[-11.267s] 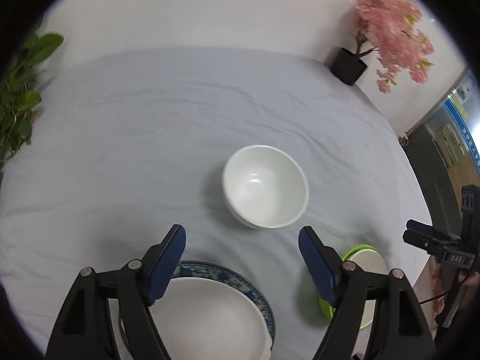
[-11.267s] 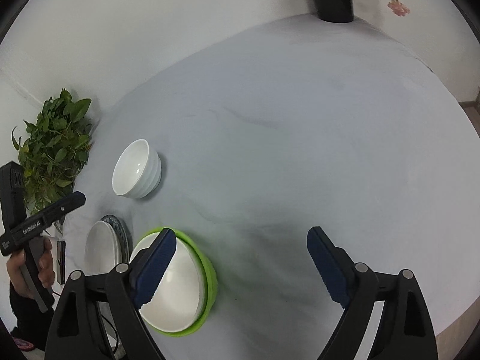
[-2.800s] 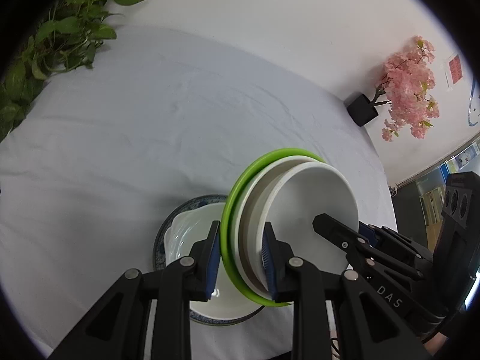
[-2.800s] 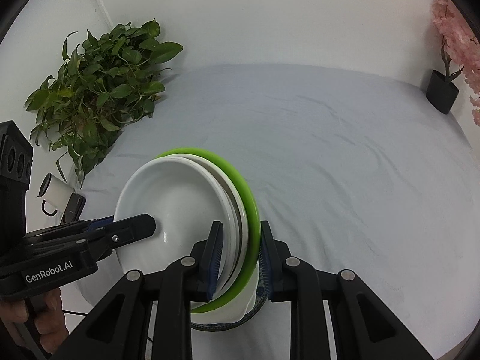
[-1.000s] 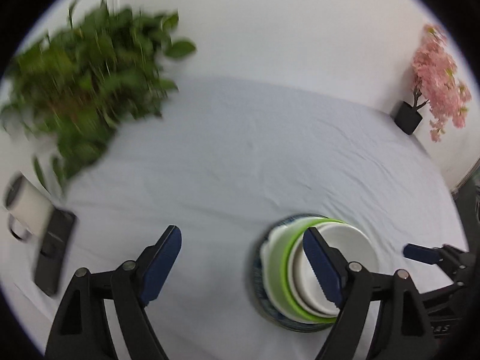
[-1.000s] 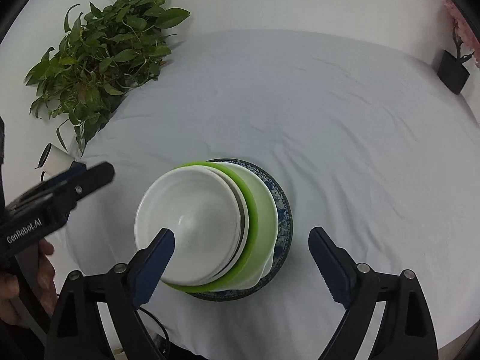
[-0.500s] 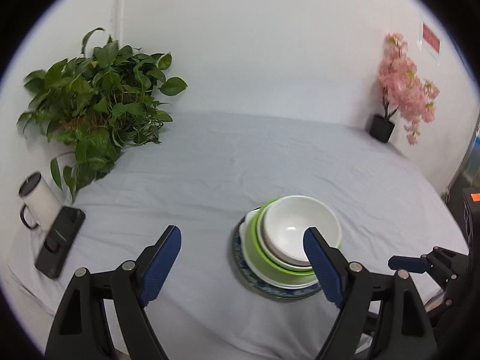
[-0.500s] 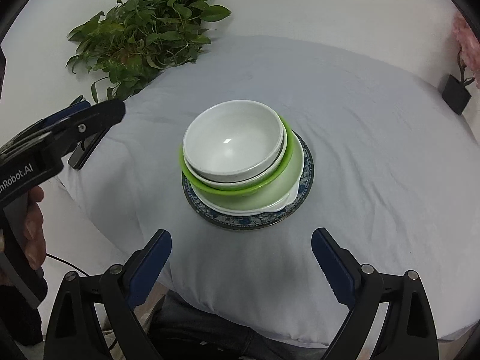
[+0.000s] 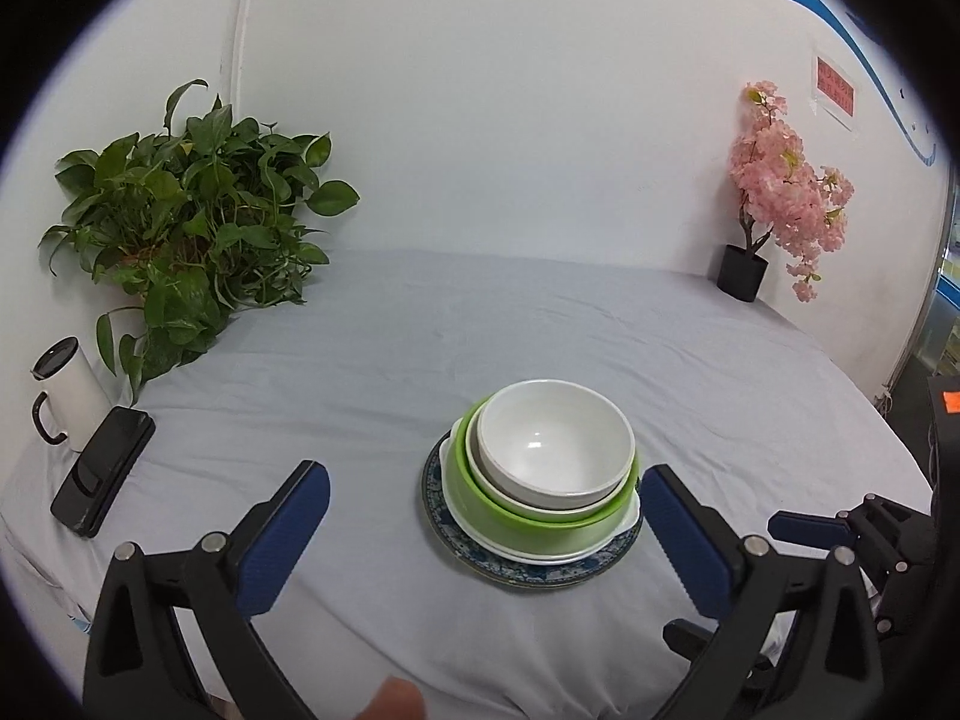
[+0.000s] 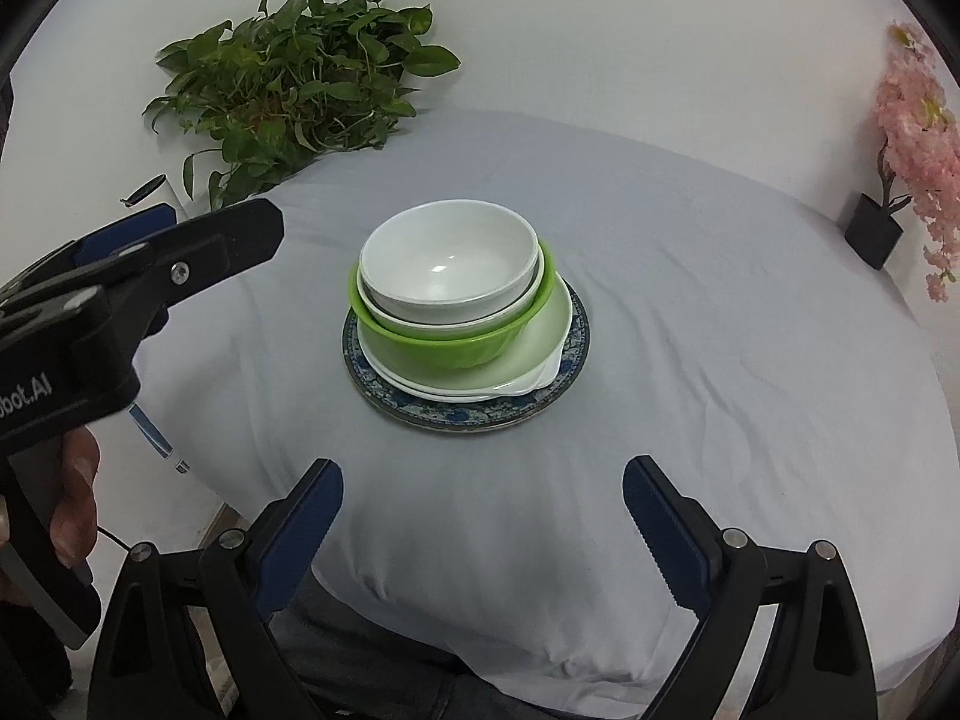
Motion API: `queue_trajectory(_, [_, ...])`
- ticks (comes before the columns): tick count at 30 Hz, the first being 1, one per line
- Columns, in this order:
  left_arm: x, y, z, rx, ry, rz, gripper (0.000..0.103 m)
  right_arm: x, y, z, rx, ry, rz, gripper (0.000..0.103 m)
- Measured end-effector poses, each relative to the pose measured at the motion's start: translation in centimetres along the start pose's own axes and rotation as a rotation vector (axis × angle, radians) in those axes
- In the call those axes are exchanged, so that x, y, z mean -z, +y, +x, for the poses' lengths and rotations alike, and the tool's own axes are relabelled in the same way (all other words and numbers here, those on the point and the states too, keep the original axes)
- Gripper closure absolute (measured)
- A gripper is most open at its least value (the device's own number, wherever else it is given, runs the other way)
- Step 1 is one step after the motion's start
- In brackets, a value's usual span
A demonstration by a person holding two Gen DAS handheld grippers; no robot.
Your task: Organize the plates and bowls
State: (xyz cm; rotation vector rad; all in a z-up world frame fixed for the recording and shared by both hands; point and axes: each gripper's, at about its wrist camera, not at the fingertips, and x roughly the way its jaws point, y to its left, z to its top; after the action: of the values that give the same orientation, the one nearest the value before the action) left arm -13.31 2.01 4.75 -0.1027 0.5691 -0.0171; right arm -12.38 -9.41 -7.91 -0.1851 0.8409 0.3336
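Stacked mid-desk [image 10: 750, 360]: white bowl [image 10: 447, 261] nested in green bowl [image 10: 444, 345], over white plate [image 10: 540, 372] and blue-patterned plate [image 10: 579, 324]. Left claw [image 9: 480, 534] just widened, released, nothing between its fingers, stack at 12 o'clock. Right claw [image 10: 480, 516] released too, stack at 12 o'clock.

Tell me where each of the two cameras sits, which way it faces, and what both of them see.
Left wrist: rides the left gripper, facing the stacked dishes, green plant and mug; own open blue-padded fingers and the right gripper show.
Right wrist: rides the right gripper, tilted down at the stack; own open fingers, the left gripper and a hand show.
Shared: stack, grey tablecloth, plant, pink flower tree.
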Motion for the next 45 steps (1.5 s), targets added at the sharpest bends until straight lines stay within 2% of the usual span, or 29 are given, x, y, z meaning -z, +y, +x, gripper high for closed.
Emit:
queue_trajectory(14, [1.3, 0.4, 2.8, 0.003, 0.073, -0.02, 0.0, -0.9, -2.0, 2.8, 0.021, -0.015, 0.041, 0.008])
queue_trajectory(23, [1.1, -0.1, 3.8, -0.011, 0.069, 0.001, 0.0, -1.5, -2.1, 4.3, 0.011, -0.018, 0.024, 0.007])
queue_trajectory(45, [1.4, -0.2, 5.8, 0.0, 0.119, 0.002, 0.0, -1.3, -2.4, 5.8, 0.007, -0.001, 0.049, 0.007])
